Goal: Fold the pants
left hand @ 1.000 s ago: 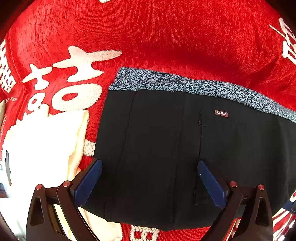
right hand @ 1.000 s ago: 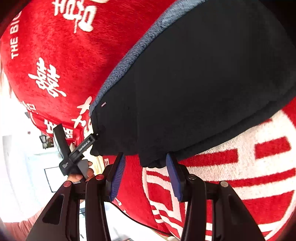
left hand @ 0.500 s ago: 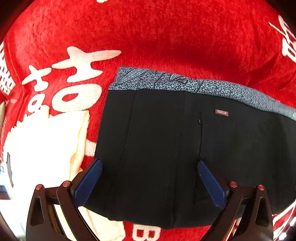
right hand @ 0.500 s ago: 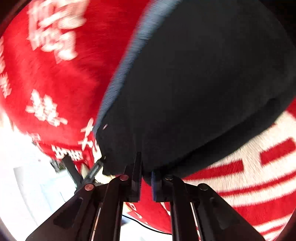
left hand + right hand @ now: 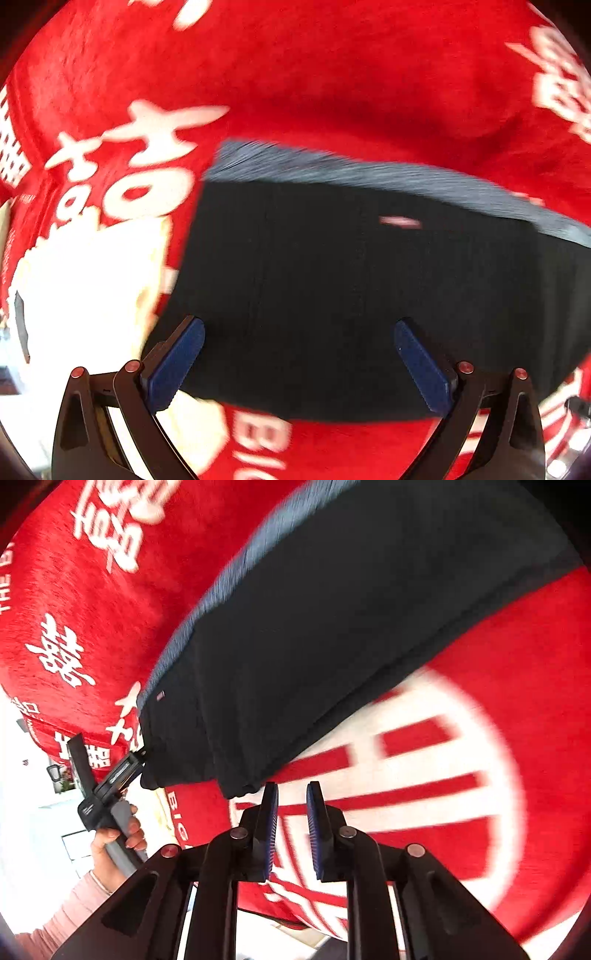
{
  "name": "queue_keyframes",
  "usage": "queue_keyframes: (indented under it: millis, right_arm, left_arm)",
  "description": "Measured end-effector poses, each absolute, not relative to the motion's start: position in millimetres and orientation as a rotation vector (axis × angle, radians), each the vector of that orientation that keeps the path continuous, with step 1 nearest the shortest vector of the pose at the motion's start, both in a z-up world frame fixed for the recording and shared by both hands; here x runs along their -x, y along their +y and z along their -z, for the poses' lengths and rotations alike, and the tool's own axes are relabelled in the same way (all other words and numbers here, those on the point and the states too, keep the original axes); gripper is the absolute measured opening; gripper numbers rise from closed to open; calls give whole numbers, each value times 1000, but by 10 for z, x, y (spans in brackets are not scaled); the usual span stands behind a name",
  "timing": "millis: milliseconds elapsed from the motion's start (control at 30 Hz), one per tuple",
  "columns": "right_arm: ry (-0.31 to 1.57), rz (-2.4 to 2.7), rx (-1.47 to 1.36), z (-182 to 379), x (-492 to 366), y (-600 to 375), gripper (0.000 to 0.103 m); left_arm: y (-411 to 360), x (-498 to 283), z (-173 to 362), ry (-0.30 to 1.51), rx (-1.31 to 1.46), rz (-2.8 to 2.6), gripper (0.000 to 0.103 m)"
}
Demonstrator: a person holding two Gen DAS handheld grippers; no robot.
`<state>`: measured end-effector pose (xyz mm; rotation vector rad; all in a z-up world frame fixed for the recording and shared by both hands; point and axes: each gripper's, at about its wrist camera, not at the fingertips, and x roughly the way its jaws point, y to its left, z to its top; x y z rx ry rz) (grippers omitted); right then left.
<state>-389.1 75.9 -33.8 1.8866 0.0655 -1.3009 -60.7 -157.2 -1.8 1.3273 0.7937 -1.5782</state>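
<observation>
Lying folded across a red blanket (image 5: 332, 92) with white lettering: black pants (image 5: 351, 295), grey waistband (image 5: 369, 171) along the far edge, a small pale label (image 5: 400, 221) below it, blurred. Off to the left of the pants in the left wrist view, a cream cloth (image 5: 85, 280) on the blanket, overexposed. Hovering over the near edge of the pants, left gripper (image 5: 299, 365), blue pads (image 5: 177, 363) spread wide, nothing pinched between them; whether the pads touch the fabric cannot be told through the blur.

Seen from the right wrist view, left side first: a hand (image 5: 114, 843) in a pink sleeve (image 5: 70, 908) gripping the handle of the left gripper (image 5: 142, 758), its tip at the pants' corner (image 5: 151, 775). Further right, pants (image 5: 351, 635) running diagonally up toward the top right, folded bottom corner (image 5: 236, 788) just left of the right gripper (image 5: 291, 794). Right gripper's blue pads (image 5: 269, 830) close together with a narrow gap, opening, nothing between them, only the blanket's white circle emblem (image 5: 498, 775) behind and to the right.
</observation>
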Motion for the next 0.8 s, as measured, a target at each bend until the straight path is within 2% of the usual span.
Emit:
queue_keyframes:
  millis: [133, 200, 300, 333, 367, 467, 633, 667, 800]
  right_arm:
    - [159, 1470, -1763, 25, 4281, 849, 20]
    - [209, 1542, -1698, -58, 4466, 792, 25]
    - [249, 1604, -1642, -82, 4693, 639, 38]
    - [270, 1618, -1626, -54, 4785, 599, 44]
    - [287, 1626, -1618, -22, 4859, 583, 45]
    - [334, 1625, -1607, 104, 5060, 558, 45]
    - [355, 1709, -1565, 176, 5626, 823, 43]
    - [340, 1741, -1573, 173, 5778, 901, 40]
    - [207, 1875, -1623, 85, 6472, 1035, 40]
  left_arm:
    - [-1152, 1240, -171, 798, -1328, 1743, 103]
    - [-981, 1578, -131, 841, -1334, 1777, 103]
    - [-736, 2099, 63, 939, -1340, 1782, 103]
    - [-673, 2209, 115, 942, -1346, 1782, 103]
    - [-599, 2328, 190, 927, -1371, 1771, 103]
    - [-427, 2525, 387, 873, -1427, 1740, 103]
    - [-436, 2463, 388, 917, -1389, 1736, 103]
    - [-433, 2467, 388, 905, -1395, 1731, 103]
    - [-380, 2552, 364, 848, -1400, 1718, 103]
